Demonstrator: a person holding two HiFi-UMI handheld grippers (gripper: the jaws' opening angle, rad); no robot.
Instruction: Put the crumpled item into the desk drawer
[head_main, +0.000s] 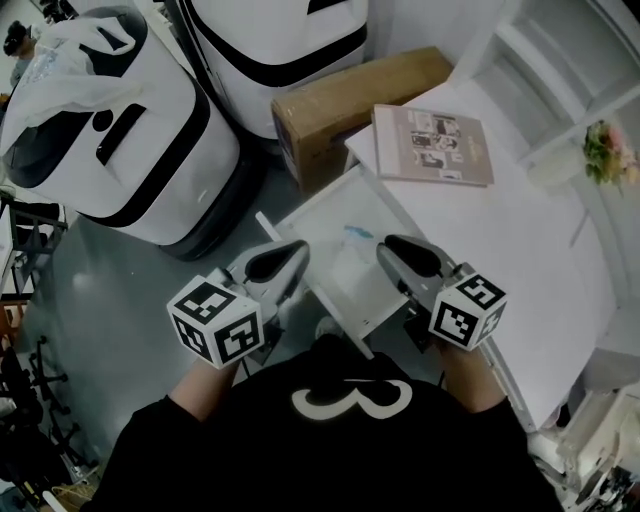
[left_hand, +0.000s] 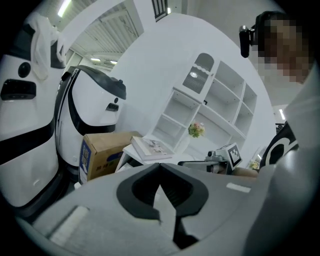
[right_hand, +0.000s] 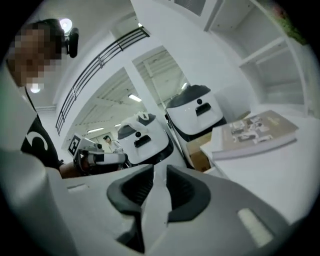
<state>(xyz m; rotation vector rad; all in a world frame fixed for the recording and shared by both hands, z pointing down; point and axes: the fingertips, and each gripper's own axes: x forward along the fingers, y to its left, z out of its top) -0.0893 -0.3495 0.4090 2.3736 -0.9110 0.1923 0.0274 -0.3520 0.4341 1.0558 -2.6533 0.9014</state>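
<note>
Nearest to the person, the left gripper (head_main: 283, 260) has its jaws tip to tip with nothing between them. The right gripper (head_main: 408, 254) has its jaws a little apart, also empty. Both hang over the open drawer (head_main: 315, 198) of the white desk (head_main: 520, 260). Inside, on the drawer floor, lies a small pale-blue scrap, it seems the crumpled item (head_main: 355, 232) (too small to tell more). Farther on the desk rests a book (head_main: 432, 145) and, beyond the desk corner, a cardboard box (head_main: 350, 95).
</note>
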